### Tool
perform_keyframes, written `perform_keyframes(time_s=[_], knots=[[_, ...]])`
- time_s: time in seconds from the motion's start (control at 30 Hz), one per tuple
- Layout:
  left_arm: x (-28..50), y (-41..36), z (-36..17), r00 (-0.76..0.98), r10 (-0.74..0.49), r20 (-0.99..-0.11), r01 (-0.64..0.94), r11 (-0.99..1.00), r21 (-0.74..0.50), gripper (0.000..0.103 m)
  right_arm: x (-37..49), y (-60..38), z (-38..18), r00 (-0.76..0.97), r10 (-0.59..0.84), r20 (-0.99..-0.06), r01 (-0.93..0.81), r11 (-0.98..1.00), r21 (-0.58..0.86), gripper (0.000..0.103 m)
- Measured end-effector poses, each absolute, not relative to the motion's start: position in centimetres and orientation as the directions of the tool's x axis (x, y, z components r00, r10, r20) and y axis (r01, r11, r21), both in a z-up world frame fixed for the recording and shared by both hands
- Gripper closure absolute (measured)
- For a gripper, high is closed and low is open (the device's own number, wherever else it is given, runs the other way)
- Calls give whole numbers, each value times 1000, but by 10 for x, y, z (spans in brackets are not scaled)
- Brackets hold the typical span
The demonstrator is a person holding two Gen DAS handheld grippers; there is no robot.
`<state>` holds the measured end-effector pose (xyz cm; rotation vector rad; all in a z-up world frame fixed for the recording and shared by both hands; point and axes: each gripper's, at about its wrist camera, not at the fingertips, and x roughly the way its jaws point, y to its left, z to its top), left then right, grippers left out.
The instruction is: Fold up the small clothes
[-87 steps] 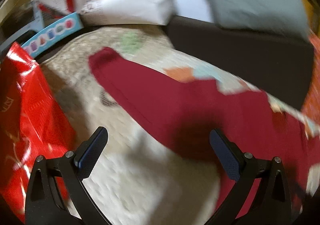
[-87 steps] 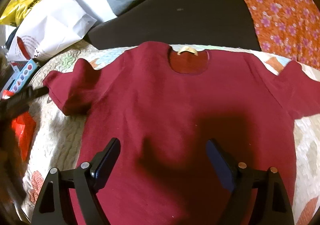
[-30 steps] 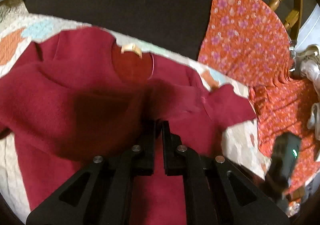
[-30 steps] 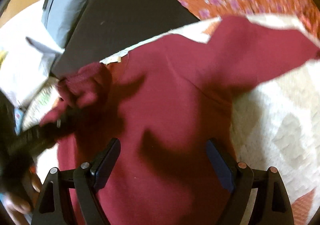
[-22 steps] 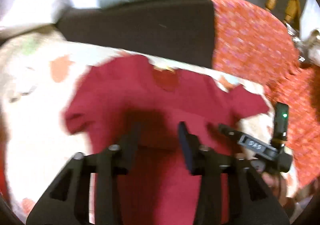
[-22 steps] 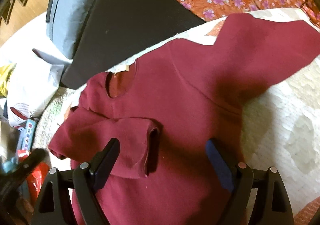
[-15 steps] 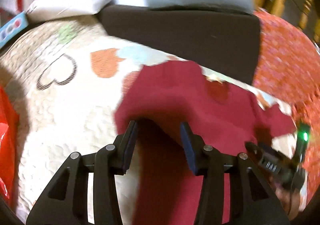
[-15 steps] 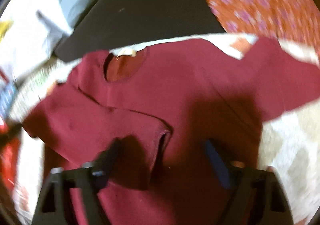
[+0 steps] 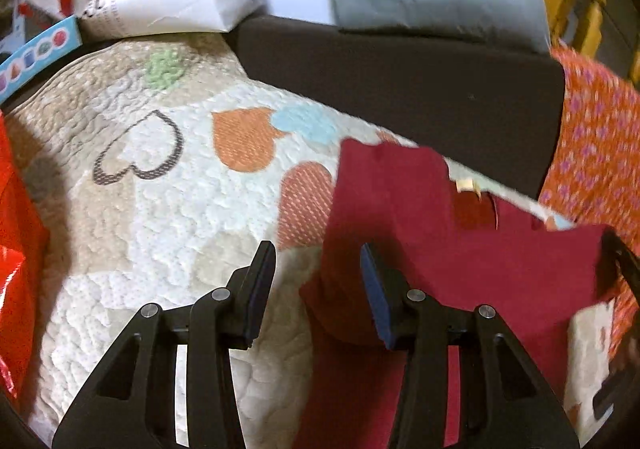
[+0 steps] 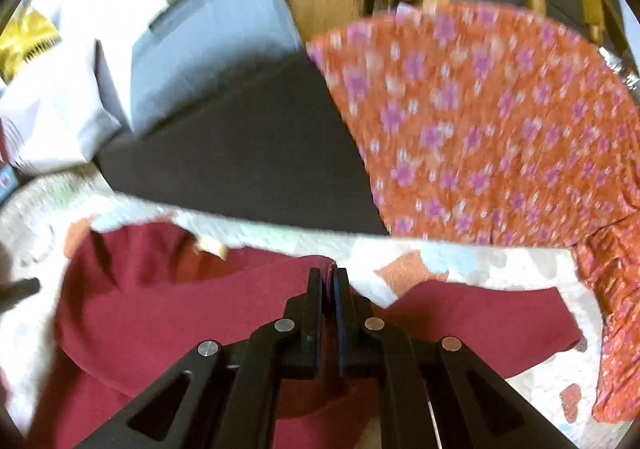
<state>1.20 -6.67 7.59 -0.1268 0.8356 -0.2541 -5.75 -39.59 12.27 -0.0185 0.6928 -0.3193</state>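
Two views, left wrist first: the left gripper [image 9: 316, 289] hangs half-open over the quilt [image 9: 168, 209] with nothing between its pads, just beside the red shirt [image 9: 460, 265], whose near side is already folded inward. Over to the right wrist: the right gripper [image 10: 328, 301] has clamped onto a pinch of shirt [image 10: 160, 313] fabric past the collar label, judged ready to carry that side across the quilt for the matching fold.
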Motion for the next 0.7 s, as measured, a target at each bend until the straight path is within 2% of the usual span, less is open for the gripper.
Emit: perform_keyframes(time_s=[0.1, 0.2, 0.27, 0.37, 0.5, 0.53, 0.7], knots=[[13, -84, 68, 627, -254, -736, 216, 965, -149, 60, -43, -409, 78, 590, -333, -736, 300, 936, -183, 98], [19, -95, 51, 595, -166, -787, 205, 977, -51, 60, -53, -420, 62, 536, -302, -788, 306, 940, -152, 96], [22, -88, 43, 564, -170, -808, 183, 980, -79, 60, -64, -414, 84, 593, -308, -744, 320, 938, -133, 80], [25, -76, 44, 558, -181, -810, 136, 983, -125, 60, -63, -388, 121, 715, -169, -678, 206, 978, -27, 64], [23, -66, 49, 579, -167, -798, 102, 986, -132, 60, -13, -328, 129, 714, 241, -657, -122, 967, 222, 61], [23, -64, 50, 578, -167, -799, 98, 986, -136, 60, 0, -315, 123, 691, 292, -661, -167, 955, 247, 61], [29, -54, 48, 562, -160, -812, 66, 987, -148, 60, 69, -249, 82, 594, 321, -737, -279, 942, 185, 61]])
